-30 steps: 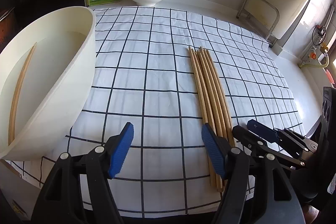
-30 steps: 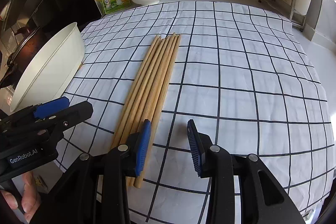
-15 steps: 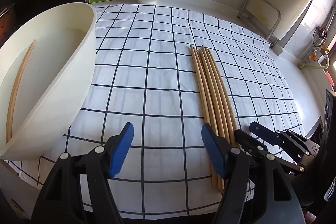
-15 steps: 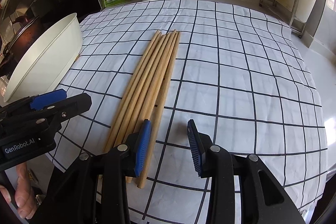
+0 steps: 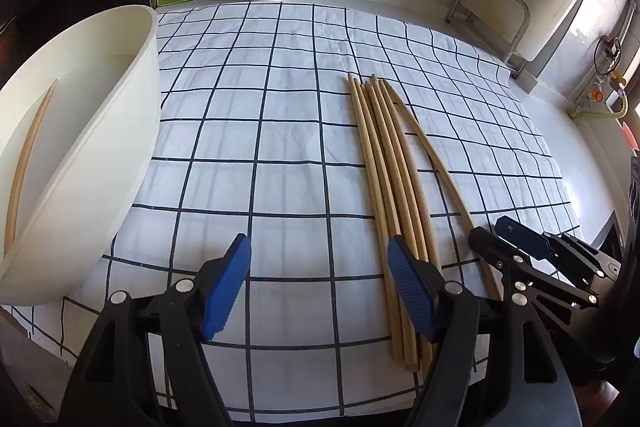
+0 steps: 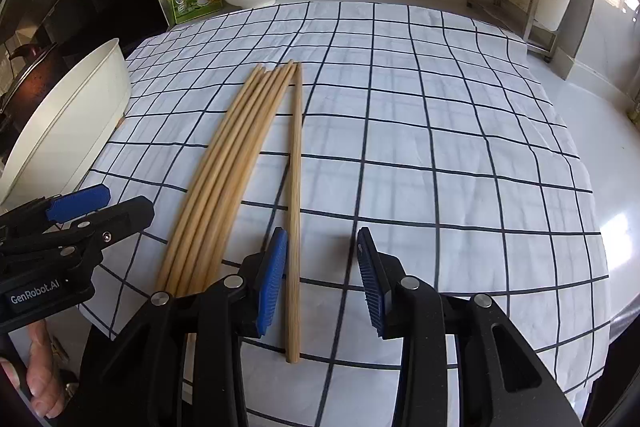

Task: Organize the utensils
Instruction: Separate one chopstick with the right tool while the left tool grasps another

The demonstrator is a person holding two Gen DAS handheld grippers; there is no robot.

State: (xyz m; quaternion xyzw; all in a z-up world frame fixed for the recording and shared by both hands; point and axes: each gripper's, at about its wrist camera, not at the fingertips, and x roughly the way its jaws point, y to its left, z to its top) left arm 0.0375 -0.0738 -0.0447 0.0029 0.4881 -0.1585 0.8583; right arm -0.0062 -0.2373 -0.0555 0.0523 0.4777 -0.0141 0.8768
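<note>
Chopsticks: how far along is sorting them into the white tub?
Done: one chopstick lies in the white tub. In hand: nothing gripped; the open right gripper straddles a separated chopstick. Left: that one and the bundle on the checked cloth. The left gripper is open, empty.

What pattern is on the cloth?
The tablecloth is white with a dark grid of lines, clearest in the right wrist view.

Bare checked cloth point(image 5: 256, 131) lies between white tub point(image 5: 120, 131) and chopsticks point(image 5: 384, 163).
</note>
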